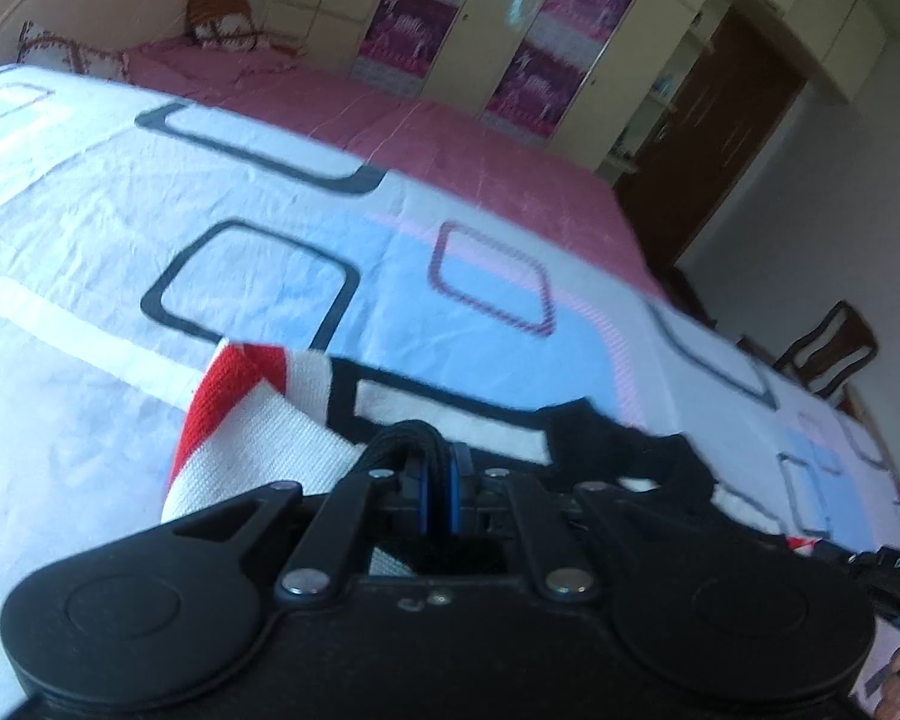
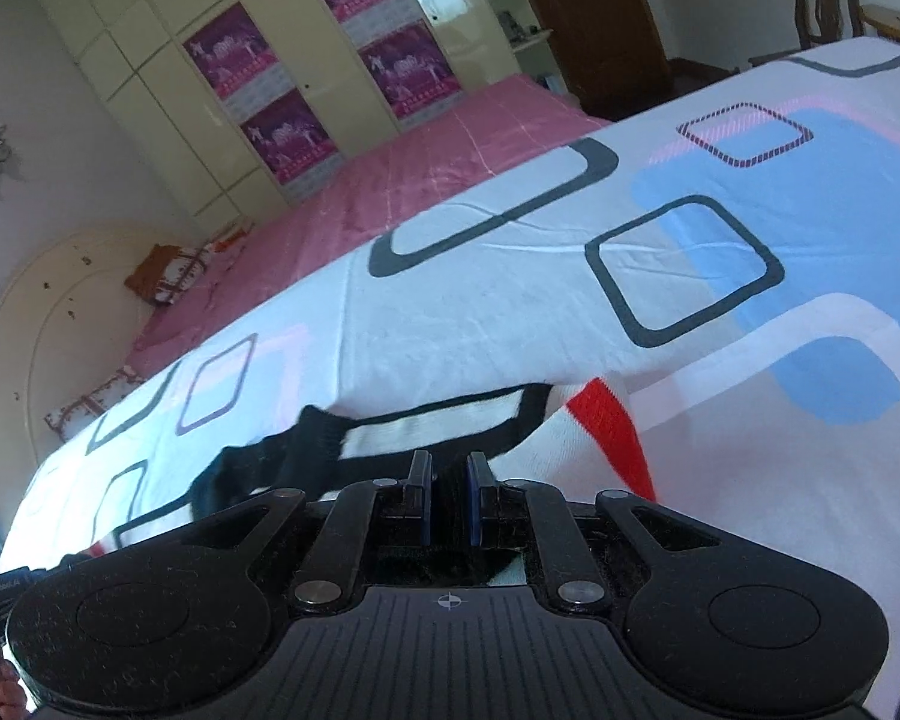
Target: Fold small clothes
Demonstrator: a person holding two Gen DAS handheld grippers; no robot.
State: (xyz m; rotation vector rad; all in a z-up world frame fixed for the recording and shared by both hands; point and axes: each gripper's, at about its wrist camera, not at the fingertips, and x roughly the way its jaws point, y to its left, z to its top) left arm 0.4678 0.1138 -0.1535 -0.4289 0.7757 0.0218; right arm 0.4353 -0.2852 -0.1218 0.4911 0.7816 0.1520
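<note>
In the left wrist view, the white bed sheet (image 1: 120, 228) with printed dark squares covers the near part of the bed, and a pink sheet (image 1: 450, 138) lies beyond it. At the far left end there are patterned pillows (image 1: 60, 51) near the headboard. A small knitted garment (image 1: 258, 438) — white with red stripes and a black edge — lies on the white sheet, just in front of the left gripper (image 1: 435, 483). The fingers (image 1: 457, 480) of this gripper are closed on a black fold of the garment, which bunches up between them.

Further right stands a cream wardrobe (image 1: 498, 12) with purple posters on its doors, then a brown door (image 1: 726, 138) and a wooden chair (image 1: 828, 348). What is inside the wardrobe is hidden, since its doors are closed.

In the right wrist view, the same garment (image 2: 570, 438) lies on the sheet, with its black part to the left and the red stripe to the right. The right gripper (image 2: 449, 495) holds the black edge; its fingers (image 2: 419, 492) are pressed onto the cloth, with dark fabric filling the narrow gap between them.
</note>
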